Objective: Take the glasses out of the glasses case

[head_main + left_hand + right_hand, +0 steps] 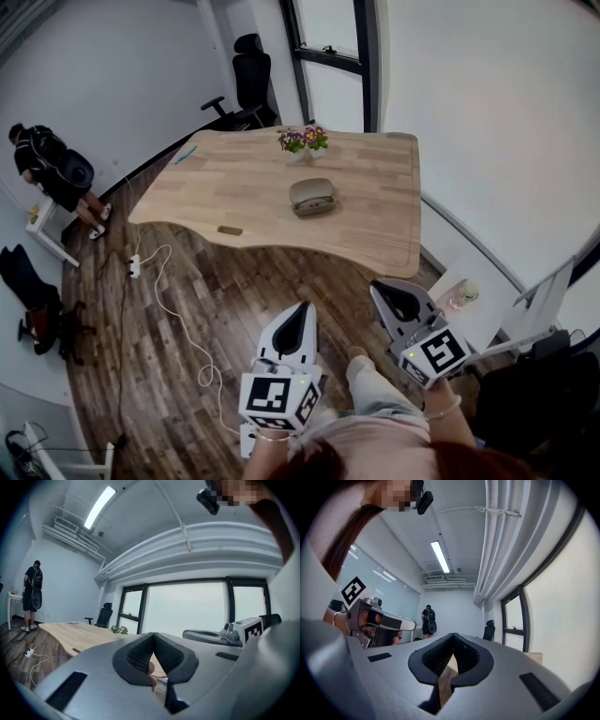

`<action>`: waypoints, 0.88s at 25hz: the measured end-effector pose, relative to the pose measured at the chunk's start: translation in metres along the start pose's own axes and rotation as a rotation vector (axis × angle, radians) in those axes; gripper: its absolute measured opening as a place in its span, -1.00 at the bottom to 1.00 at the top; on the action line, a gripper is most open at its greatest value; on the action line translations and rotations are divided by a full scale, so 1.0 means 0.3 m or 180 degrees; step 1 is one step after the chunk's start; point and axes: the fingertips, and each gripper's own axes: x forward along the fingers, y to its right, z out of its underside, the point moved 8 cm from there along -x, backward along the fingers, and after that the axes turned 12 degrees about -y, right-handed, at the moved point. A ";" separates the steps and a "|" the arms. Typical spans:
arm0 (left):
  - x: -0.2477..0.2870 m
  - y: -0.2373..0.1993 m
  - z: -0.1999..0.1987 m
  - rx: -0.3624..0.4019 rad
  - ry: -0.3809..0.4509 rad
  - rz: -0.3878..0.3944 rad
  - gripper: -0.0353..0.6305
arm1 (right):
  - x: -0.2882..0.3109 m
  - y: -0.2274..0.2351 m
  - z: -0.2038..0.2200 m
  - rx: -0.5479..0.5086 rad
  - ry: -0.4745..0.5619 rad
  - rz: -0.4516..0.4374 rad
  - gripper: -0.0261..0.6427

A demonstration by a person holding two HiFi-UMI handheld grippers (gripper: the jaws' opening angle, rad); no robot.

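Fingers (137, 657) of your left gripper (302, 311) are pressed together at the tips with nothing between them. The right gripper (379, 287) is the same: tips closed, empty. The case (312, 197) lies shut near the middle of the tabletop (375, 220), just in front of the flowers (304, 141) and well apart from both grippers.

You appear to be at the approach, with nothing of the task done yet. The case is closed, and the glasses, presumably inside, cannot be seen. Step up to the near edge first, so that you come down on the case instead of reaching across the tabletop. Spread both sets of fingers before you arrive. Pin the lower shell with one gripper and lift the lid at the seam with the other. The case looks smooth and rounded, so it may slide or spin if you pry at it unheld.

Your hands are low and close to your body, over the floor and short of the tabletop's edge. Both grippers point forward, each angled slightly inward toward the case.
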 end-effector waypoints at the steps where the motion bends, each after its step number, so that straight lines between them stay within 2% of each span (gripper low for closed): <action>1: 0.013 -0.004 -0.005 0.0003 -0.0002 0.0002 -0.89 | 0.012 0.010 0.000 0.0003 -0.0003 0.0002 -0.92; 22: 0.375 -0.161 -0.141 0.0035 -0.0065 -0.0038 -0.89 | 0.335 0.285 0.000 0.0005 -0.0052 -0.0089 -0.92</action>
